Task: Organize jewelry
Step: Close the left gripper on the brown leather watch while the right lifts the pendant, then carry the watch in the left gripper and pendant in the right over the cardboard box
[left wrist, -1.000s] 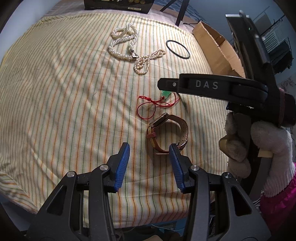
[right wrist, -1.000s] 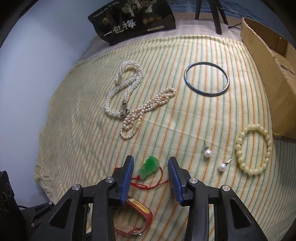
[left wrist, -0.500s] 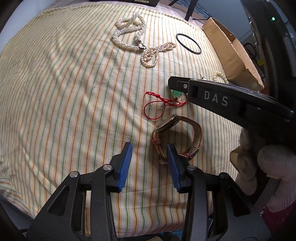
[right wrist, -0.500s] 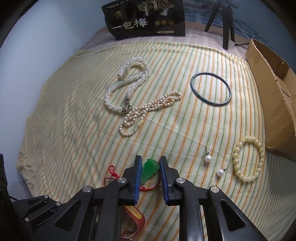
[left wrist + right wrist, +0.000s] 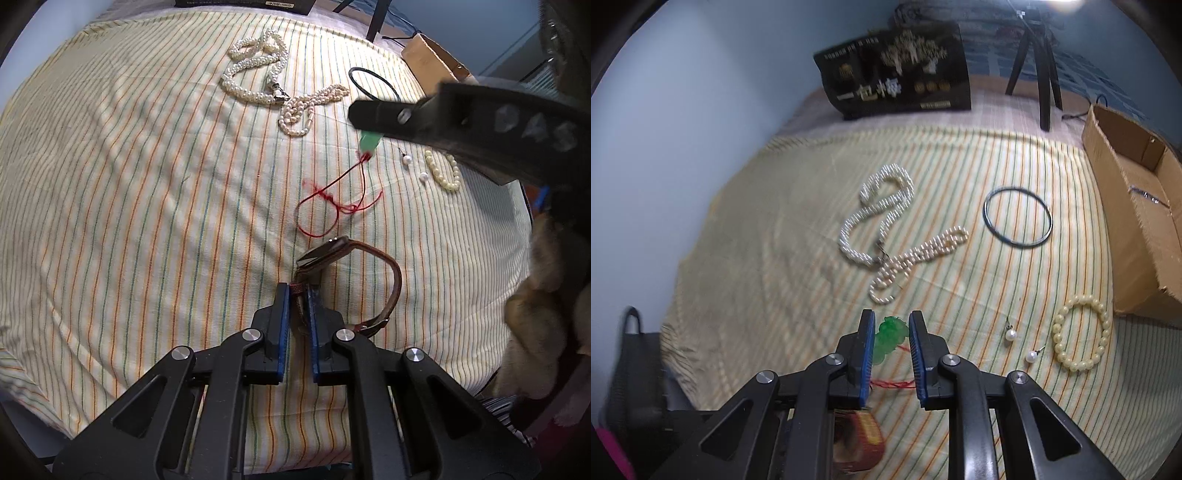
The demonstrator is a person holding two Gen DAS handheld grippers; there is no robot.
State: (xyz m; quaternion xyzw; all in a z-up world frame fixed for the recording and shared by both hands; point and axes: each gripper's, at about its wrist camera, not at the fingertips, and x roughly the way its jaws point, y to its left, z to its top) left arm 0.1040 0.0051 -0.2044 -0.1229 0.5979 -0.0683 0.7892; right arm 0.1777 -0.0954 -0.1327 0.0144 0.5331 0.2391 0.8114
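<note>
Above striped cloth (image 5: 960,177), right gripper (image 5: 891,334) pinches green pendant (image 5: 889,338).

Soft even daylight, faint shadows, heavy fisheye bending and dark corners, motion blur in right view.

A cream cloth (image 5: 147,184) striped in thin orange and green lines is seen under everything. Blue pads (image 5: 282,325) are carried on the black fingers of the left gripper (image 5: 297,317), and a reddish-brown leather watch strap (image 5: 391,291) is shown at them. A translucent green carved pendant (image 5: 892,338) on a bright red cord (image 5: 332,201) is seen between the blue pads of the black right gripper (image 5: 892,350). Beyond the tongs, a white twisted pearl necklace (image 5: 871,225) and a pinkish-cream pearl strand (image 5: 916,258) are laid, with a dark thin bangle (image 5: 1017,216) to their right. To the right of the tongs, two white pearl earrings (image 5: 1010,334) and a pale yellow bead bracelet (image 5: 1080,334) are seen beside a brown cardboard box (image 5: 1134,221). A black bag with gold and white print (image 5: 897,79) is seen farthest off.
</note>
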